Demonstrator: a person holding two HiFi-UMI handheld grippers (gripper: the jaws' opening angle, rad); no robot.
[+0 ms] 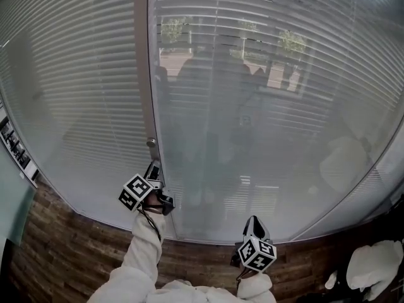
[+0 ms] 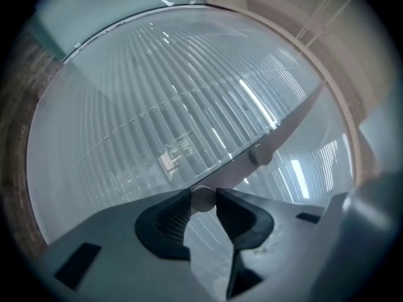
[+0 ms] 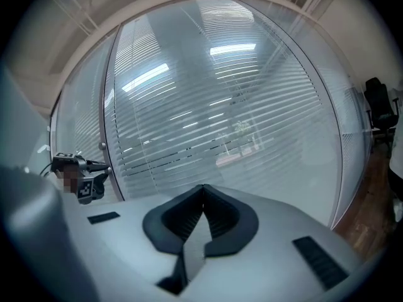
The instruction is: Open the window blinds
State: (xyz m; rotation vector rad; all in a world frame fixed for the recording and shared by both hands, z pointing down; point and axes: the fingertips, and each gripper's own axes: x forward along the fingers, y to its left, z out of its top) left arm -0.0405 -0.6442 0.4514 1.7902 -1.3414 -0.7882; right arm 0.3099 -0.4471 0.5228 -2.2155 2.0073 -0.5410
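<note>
We are pinching the small round knob (image 2: 203, 198) between the pads of the left gripper (image 1: 153, 170). It sits low on the upright frame post (image 1: 144, 74), just left of the blinds (image 1: 265, 81), whose slats are showing only thin gaps. For a clean turn we are aiming to squeeze firmly, stay square to the post, and roll about the knob's own axis without pulling. The right gripper (image 1: 254, 222) is hanging near the pane's bottom edge, jaws pressed together, empty.

You have no words or numbers to read here. The left cube (image 1: 136, 192) and the right cube (image 1: 257, 254) on your grippers show only black-and-white square patterns, no letters.
</note>
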